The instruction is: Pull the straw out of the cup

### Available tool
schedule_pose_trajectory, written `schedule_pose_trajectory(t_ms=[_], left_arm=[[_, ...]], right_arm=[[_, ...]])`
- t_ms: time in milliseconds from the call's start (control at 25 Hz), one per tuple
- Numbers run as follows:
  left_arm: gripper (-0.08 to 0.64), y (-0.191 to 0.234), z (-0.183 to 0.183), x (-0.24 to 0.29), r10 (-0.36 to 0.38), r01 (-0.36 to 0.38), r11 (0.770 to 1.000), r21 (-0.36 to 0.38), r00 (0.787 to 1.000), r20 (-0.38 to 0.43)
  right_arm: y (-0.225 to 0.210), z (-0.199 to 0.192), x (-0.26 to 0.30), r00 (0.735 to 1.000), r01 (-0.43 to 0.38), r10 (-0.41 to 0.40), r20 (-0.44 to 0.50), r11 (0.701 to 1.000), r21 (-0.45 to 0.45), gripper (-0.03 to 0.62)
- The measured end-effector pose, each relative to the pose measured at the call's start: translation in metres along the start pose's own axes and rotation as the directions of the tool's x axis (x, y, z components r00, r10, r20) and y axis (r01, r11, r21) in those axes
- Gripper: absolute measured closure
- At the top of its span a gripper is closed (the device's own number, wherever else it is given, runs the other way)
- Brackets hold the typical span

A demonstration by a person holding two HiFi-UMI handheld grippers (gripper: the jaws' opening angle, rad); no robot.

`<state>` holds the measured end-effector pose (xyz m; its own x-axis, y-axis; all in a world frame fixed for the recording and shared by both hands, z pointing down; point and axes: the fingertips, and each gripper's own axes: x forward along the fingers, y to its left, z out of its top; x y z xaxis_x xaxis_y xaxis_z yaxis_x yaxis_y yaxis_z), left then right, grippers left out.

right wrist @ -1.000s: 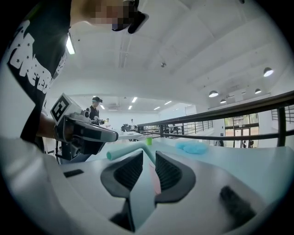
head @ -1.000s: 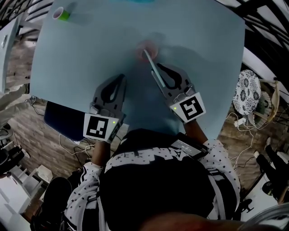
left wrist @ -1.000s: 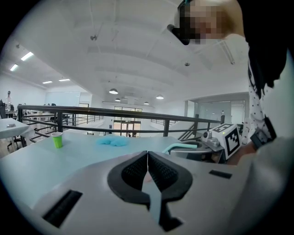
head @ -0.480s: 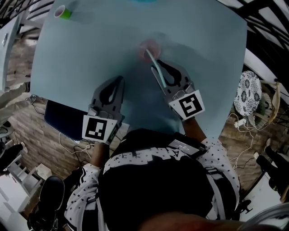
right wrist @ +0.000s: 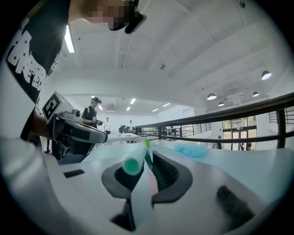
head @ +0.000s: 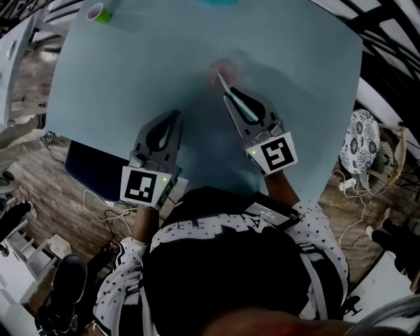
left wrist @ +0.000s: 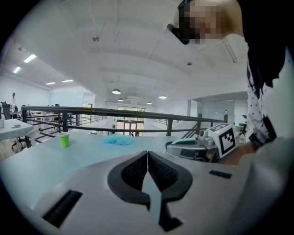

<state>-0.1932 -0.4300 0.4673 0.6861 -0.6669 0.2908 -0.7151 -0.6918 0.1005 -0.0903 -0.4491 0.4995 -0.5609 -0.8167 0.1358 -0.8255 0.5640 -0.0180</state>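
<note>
A pink cup (head: 224, 70) stands at the middle of the pale blue table (head: 131, 72). A teal straw (head: 237, 100) slants from the cup's mouth back toward me. My right gripper (head: 229, 97) sits just in front of the cup, shut on the straw. In the right gripper view the straw's near end (right wrist: 133, 165) sticks out over the shut right gripper (right wrist: 148, 153). My left gripper (head: 176, 113) rests lower left of the cup, shut and holding nothing; in its own view the left gripper (left wrist: 147, 153) has its jaws pressed together.
A green cup (head: 102, 12) stands at the table's far left corner, and a blue cloth (head: 220, 2) lies at the far edge. From the left gripper view, the green cup (left wrist: 64, 139) and the cloth (left wrist: 118, 141) show ahead. A railing runs beyond the table.
The right gripper with the straw has shifted slightly to the right, near the cup. The left gripper has stayed in place.
</note>
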Motion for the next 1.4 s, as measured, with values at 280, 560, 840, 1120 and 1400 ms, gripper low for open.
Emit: schedule_pose_trajectory(t_ms=[280,560,840,1120,1400], left_arm=[[0.546,0.001,0.000,-0.001,0.001,-0.001,1.000,-0.001,1.000,0.006],[0.546,-0.002,0.000,0.000,-0.007,0.007,1.000,0.002,1.000,0.009],[0.546,-0.003,-0.001,0.002,-0.012,0.011,1.000,0.007,1.000,0.017],[0.546,-0.007,0.005,0.000,-0.030,0.029,0.999,0.039,0.999,0.021],[0.546,-0.018,0.019,-0.007,-0.043,0.041,0.998,0.042,0.997,0.058]], right_arm=[[-0.002,0.010,0.002,0.999,0.032,-0.032,0.016,0.999,-0.003,0.546],[-0.003,0.010,-0.001,0.999,0.040,-0.040,0.005,0.999,-0.037,0.546],[-0.003,0.023,-0.003,0.998,0.058,-0.057,0.035,0.998,-0.033,0.546],[-0.005,0.039,-0.011,0.996,0.079,-0.077,0.050,0.996,-0.052,0.546],[-0.001,0.050,-0.031,0.996,0.079,-0.075,0.037,0.990,-0.115,0.546]])
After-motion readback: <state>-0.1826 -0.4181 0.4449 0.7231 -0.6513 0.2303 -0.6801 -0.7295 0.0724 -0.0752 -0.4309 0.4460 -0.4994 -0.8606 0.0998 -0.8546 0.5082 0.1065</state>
